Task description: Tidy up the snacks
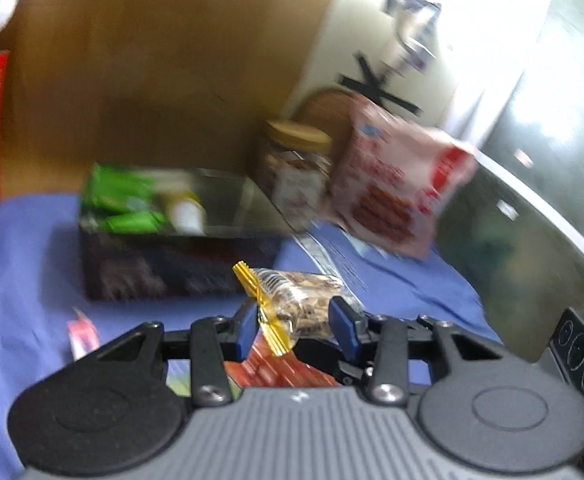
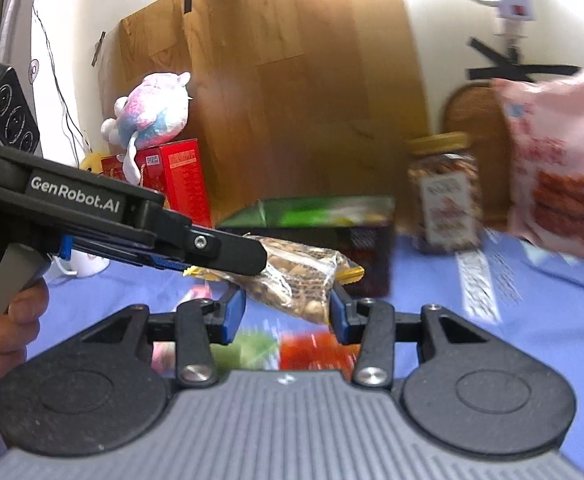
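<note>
My left gripper (image 1: 295, 322) is shut on a clear nut packet with gold ends (image 1: 298, 304) and holds it above the blue cloth. In the right wrist view the left gripper (image 2: 252, 258) comes in from the left, holding the same packet (image 2: 296, 276) just ahead of my right gripper (image 2: 288, 314), whose jaws stand open and empty. A black box (image 1: 172, 256) holding green packets (image 1: 124, 200) lies beyond; it also shows in the right wrist view (image 2: 356, 240). A pink-red snack bag (image 1: 396, 184) hangs in the air to the right.
A jar with a tan lid (image 2: 446, 196) stands behind the box. A red carton (image 2: 180, 180) with a plush toy (image 2: 152, 110) sits at the left. A wooden board (image 2: 284, 80) leans on the wall. Red and green packets (image 2: 316, 350) lie on the blue cloth (image 2: 532, 312).
</note>
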`<state>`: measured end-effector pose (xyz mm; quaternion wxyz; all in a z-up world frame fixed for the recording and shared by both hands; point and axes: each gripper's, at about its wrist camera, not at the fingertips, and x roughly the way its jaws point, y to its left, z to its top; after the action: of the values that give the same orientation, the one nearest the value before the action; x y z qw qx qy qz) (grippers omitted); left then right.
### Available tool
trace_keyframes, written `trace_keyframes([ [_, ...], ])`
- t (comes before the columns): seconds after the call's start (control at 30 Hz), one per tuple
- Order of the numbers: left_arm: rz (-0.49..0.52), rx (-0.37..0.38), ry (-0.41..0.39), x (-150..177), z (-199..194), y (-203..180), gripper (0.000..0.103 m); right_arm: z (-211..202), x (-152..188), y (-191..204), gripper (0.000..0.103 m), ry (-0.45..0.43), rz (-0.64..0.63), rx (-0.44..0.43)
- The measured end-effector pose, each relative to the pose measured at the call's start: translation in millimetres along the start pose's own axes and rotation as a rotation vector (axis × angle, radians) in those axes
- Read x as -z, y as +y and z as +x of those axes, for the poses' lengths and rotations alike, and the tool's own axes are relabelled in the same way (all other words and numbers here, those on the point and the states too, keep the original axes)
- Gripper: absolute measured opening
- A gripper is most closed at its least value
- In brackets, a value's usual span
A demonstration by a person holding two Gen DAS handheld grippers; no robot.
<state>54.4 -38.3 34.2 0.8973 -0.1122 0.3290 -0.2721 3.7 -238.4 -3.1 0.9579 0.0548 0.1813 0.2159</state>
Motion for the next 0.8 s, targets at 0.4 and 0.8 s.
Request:
trace_keyframes([
  [0.4, -0.060, -0.026, -0.021, -56, 50, 65, 0.052, 101, -51, -22, 0.058, 0.035, -0.078, 0.092],
  [0.8, -0.133, 0.031, 0.165, 31, 19, 74, 0.052, 38, 21, -2, 0.062, 0.270, 0.080, -0.196],
])
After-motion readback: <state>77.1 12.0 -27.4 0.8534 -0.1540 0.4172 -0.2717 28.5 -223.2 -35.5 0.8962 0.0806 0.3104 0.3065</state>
